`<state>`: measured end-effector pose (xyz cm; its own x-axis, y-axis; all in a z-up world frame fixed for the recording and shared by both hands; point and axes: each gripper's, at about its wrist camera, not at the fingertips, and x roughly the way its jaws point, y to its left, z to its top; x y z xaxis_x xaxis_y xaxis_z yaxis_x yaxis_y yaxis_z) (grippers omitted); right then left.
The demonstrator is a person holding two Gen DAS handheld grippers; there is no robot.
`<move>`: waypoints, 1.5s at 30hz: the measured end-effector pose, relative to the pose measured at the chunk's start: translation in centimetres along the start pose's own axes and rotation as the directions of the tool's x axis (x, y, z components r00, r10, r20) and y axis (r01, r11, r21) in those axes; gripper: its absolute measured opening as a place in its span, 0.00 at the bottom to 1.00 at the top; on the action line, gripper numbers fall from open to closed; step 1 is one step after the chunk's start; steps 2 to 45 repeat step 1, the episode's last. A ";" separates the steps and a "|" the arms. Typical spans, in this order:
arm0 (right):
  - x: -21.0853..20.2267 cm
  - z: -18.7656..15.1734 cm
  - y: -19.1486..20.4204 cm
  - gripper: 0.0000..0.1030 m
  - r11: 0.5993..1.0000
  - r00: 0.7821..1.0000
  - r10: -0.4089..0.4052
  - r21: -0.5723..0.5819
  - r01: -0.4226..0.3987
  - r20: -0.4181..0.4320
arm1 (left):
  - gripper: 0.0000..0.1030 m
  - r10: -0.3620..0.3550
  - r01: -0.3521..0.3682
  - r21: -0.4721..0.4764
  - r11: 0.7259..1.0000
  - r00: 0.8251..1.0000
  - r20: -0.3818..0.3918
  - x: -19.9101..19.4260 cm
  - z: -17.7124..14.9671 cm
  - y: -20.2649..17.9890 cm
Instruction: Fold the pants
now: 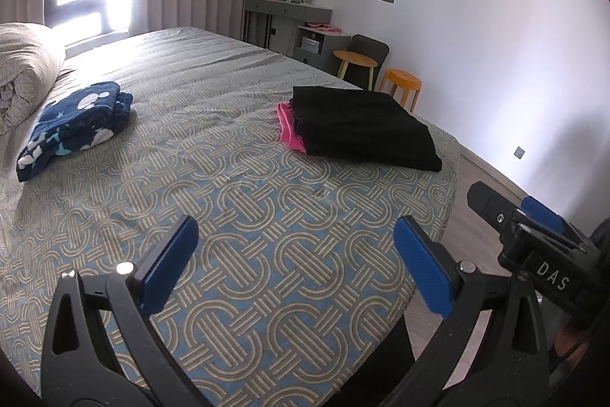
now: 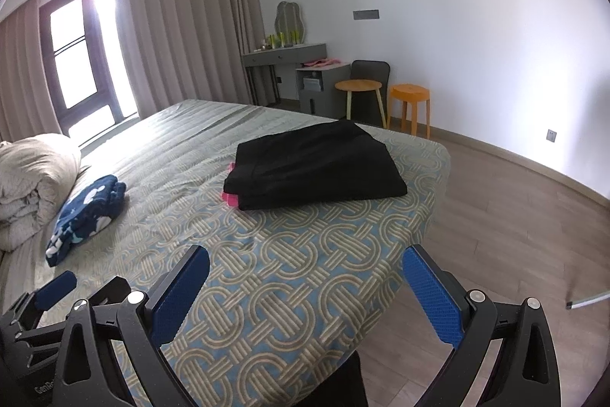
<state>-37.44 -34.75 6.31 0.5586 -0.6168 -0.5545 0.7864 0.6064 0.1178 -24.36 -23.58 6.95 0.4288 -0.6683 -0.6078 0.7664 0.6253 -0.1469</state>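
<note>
Folded black pants [image 1: 362,130] [image 2: 316,166] lie on a pink garment [image 1: 288,128] [image 2: 228,198] near the bed's far right corner. Dark blue patterned pants [image 1: 72,128] [image 2: 85,212] lie bunched at the left, near the pillow end. My left gripper [image 1: 297,258] is open and empty, held above the near part of the bed. My right gripper [image 2: 305,285] is open and empty above the bed's near right edge. Each gripper shows at the edge of the other's view: the right one [image 1: 533,227] and the left one [image 2: 49,296].
The bed [image 1: 244,201] [image 2: 282,273] has a grey-blue interlocked-ring cover. A rolled beige duvet [image 1: 23,71] [image 2: 30,185] lies at the left. A grey desk [image 2: 293,63], a chair, a round wooden table [image 2: 358,86] and an orange stool [image 2: 411,98] stand by the far wall. Wood floor [image 2: 495,235] lies on the right.
</note>
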 end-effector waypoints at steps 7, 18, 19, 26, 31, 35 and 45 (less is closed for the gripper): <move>0.0 0.0 0.0 1.00 1.000 1.000 0.000 0.000 0.000 -0.001 | 0.99 -0.002 0.002 -0.001 1.000 1.000 -0.005 0.1 0.0 0.0; 0.0 0.0 0.0 1.00 1.000 1.000 0.000 0.000 0.000 -0.001 | 0.99 -0.002 0.002 -0.001 1.000 1.000 -0.005 0.1 0.0 0.0; 0.0 0.0 0.0 1.00 1.000 1.000 0.000 0.000 0.000 -0.001 | 0.99 -0.002 0.002 -0.001 1.000 1.000 -0.005 0.1 0.0 0.0; 0.0 0.0 0.0 1.00 1.000 1.000 0.000 0.000 0.000 -0.001 | 0.99 -0.002 0.002 -0.001 1.000 1.000 -0.005 0.1 0.0 0.0; 0.0 0.0 0.0 1.00 1.000 1.000 0.000 0.000 0.000 -0.001 | 0.99 -0.002 0.002 -0.001 1.000 1.000 -0.005 0.1 0.0 0.0; 0.0 0.0 0.0 1.00 1.000 1.000 0.000 0.000 0.000 -0.001 | 0.99 -0.002 0.002 -0.001 1.000 1.000 -0.005 0.1 0.0 0.0; 0.0 0.0 0.0 1.00 1.000 1.000 0.000 0.000 0.000 -0.001 | 0.99 -0.002 0.002 -0.001 1.000 1.000 -0.005 0.1 0.0 0.0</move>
